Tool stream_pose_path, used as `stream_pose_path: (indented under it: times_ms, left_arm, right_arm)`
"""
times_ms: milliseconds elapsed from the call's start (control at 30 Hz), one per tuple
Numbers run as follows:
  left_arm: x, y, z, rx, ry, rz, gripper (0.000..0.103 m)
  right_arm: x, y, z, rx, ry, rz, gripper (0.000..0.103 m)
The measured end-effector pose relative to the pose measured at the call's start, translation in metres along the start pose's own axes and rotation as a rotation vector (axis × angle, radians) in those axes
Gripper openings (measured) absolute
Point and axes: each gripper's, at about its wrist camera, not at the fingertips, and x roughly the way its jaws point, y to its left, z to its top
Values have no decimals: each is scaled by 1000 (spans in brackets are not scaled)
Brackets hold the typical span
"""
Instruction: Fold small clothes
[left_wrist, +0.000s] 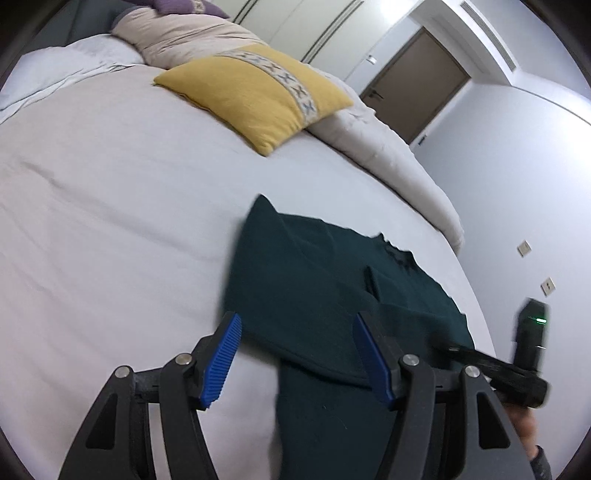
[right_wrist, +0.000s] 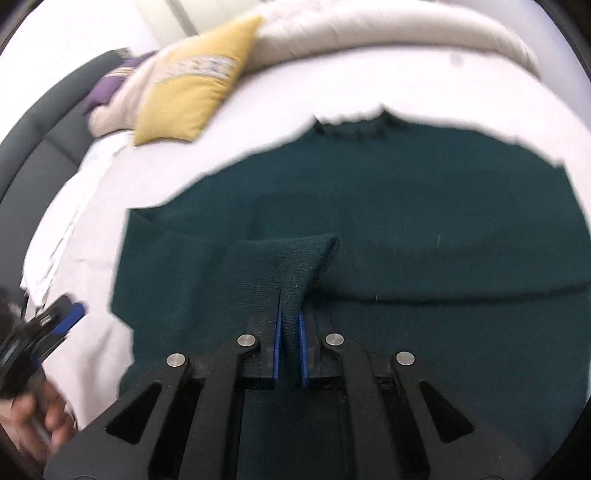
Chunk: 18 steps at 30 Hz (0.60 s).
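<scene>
Fingers (right_wrist: 277, 314) of the right gripper (right_wrist: 290, 332) clamped together on a pinched-up ridge of the dark green sweater (right_wrist: 406, 229), blue pads pressing the knit from both sides. Fingers (left_wrist: 221, 360) of the left gripper (left_wrist: 299, 354) standing well apart, nothing pressed between them, hovering just over the near edge of the same sweater (left_wrist: 314, 288) where a folded flap overlaps the body.

Sweater lying spread on the pale sheet of the bed (left_wrist: 110, 221), near the front edge, well apart from the yellow cushion (left_wrist: 255, 96) and the rolled duvet (left_wrist: 388, 147) further back. Neckline visible at the far side in the right wrist view; the whole picture a little blurred.

Judged step: a fold in progress, one side already taken, the other not yet gripped. Next move likely calls for lowering the open left fingers onto the near hem, closing on a matching pinch, then lifting both holds together and carrying the cloth over evenly. Worth keeping the two grips level, so the knit does not skew or bunch.
</scene>
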Motion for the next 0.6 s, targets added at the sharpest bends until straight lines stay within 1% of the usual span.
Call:
stream_pose_path:
  times_ms: [67, 133, 233, 300, 400, 467, 500, 600]
  left_arm:
    - [5, -1, 8, 2, -8, 10, 66]
    - [8, -4, 15, 14, -9, 22, 68]
    - [20, -8, 27, 24, -3, 47, 69]
    - [33, -12, 35, 39, 6, 72, 72]
    - [62, -18, 43, 57, 45, 116, 72]
    - [83, -25, 46, 84, 69, 156, 72]
    - [93, -28, 47, 101, 79, 177, 72]
    - [123, -36, 53, 139, 105, 238, 71]
  right_arm:
    - [-20, -1, 14, -41, -37, -7, 6]
    - [-35, -13, 29, -59, -58, -16, 6]
    - [-46, -42, 47, -61, -79, -61, 6]
    - [-49, -66, 55, -37, -86, -76, 6]
    - [-42, -99, 60, -2, -82, -102, 6]
    - [-31, -118, 59, 31, -68, -94, 6]
    - [-23, -125, 59, 44, -53, -84, 6]
    - [-2, -134, 49, 33, -19, -102, 6]
